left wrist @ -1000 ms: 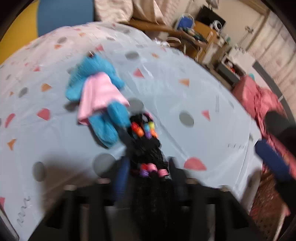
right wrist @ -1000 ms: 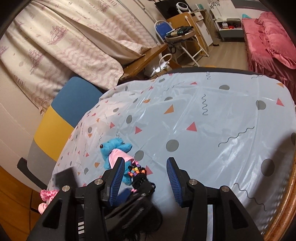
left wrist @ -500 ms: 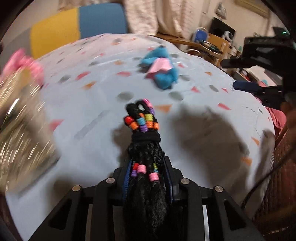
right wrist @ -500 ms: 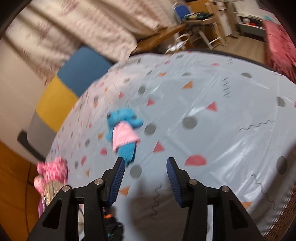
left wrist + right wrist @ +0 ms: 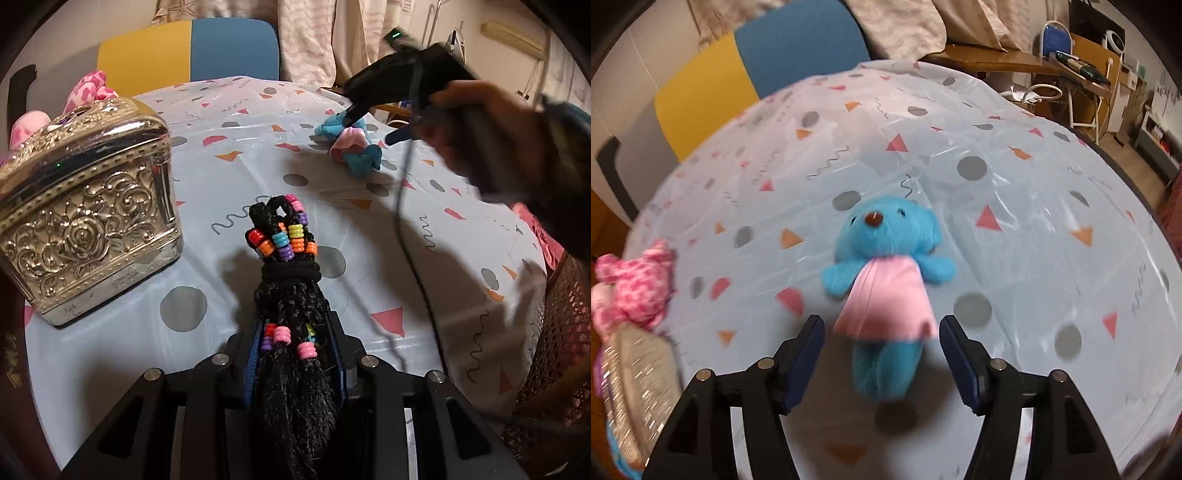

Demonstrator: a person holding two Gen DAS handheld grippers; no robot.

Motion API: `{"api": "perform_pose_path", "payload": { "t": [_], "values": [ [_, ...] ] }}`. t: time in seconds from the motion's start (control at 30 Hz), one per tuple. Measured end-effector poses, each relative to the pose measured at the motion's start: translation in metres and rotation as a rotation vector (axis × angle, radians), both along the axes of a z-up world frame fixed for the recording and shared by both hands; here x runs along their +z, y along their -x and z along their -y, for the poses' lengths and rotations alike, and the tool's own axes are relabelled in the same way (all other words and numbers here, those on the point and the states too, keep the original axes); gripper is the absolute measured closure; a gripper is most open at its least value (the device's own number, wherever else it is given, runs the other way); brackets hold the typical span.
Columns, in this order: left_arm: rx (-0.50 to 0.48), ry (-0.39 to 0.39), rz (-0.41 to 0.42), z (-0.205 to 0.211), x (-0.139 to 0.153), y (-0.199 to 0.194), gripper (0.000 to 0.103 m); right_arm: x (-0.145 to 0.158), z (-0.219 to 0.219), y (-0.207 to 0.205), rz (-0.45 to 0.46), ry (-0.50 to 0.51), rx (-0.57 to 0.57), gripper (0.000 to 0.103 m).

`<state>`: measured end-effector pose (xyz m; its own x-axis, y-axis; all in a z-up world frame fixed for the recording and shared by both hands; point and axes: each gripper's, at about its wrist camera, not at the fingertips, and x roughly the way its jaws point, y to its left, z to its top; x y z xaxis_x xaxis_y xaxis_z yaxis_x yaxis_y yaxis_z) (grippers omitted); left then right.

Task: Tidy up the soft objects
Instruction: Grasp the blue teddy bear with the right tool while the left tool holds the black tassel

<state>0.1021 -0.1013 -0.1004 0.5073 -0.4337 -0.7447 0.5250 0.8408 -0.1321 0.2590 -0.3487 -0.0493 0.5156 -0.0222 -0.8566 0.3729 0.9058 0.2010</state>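
— What did you have in the left gripper (image 5: 295, 354)?

— I had it clenched on the black braided hairpiece (image 5: 291, 295); its beaded loops stuck out ahead of the fingertips, over the tablecloth (image 5: 110, 343). An embossed silver box (image 5: 85, 221) stood ahead and to the left of those jaws, with a pink plush (image 5: 86, 90) behind it.

— And the right gripper (image 5: 881, 350)?

— I was opening its jaws. They pressed on nothing. The blue teddy in a pink dress (image 5: 886, 273) lay face up on the cloth straight ahead, its legs reaching into the gap between the blue pads (image 5: 803, 358), apart from both.

— What of the surface and room?

— I saw a round table under a pale blue glossy cloth printed with grey dots, pink and orange triangles and squiggles. Beyond the fingertips stood a yellow and blue chair (image 5: 753, 62) and patterned curtains (image 5: 314, 37); far right of my right jaws, a wooden desk (image 5: 1008, 62).
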Motion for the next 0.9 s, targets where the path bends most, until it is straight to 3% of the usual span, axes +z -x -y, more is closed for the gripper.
{"api": "perform_pose_path", "payload": {
  "t": [0.2, 0.23, 0.27, 0.33, 0.47, 0.67, 0.77, 0.9],
  "values": [
    [0.007, 0.032, 0.001, -0.006, -0.001, 0.002, 0.071, -0.031, 0.009, -0.038, -0.055, -0.006, -0.009, 0.039],
    [0.008, 0.036, 0.002, -0.008, -0.001, 0.004, 0.071, -0.033, 0.008, -0.04, -0.057, -0.014, 0.007, 0.063],
    [0.008, 0.039, 0.002, -0.008, -0.001, 0.004, 0.071, -0.038, 0.004, -0.04, -0.078, 0.001, 0.039, 0.07],
    [0.01, 0.047, 0.002, -0.011, -0.002, 0.006, 0.071, -0.036, -0.003, -0.034, -0.068, 0.025, 0.081, 0.073],
    [0.015, 0.061, -0.001, -0.011, -0.003, 0.003, 0.07, -0.034, -0.031, -0.005, -0.099, 0.011, 0.224, 0.074],
    [0.017, 0.058, -0.007, -0.012, -0.002, 0.004, 0.072, -0.04, -0.074, 0.054, -0.157, -0.16, 0.339, 0.071],
    [0.039, 0.047, -0.035, -0.013, 0.004, 0.003, 0.073, -0.041, -0.091, 0.062, -0.135, -0.041, 0.372, 0.07],
    [0.079, 0.025, -0.056, -0.015, 0.011, 0.009, 0.073, -0.043, -0.095, 0.066, -0.097, -0.001, 0.394, 0.065]
  ]
}}
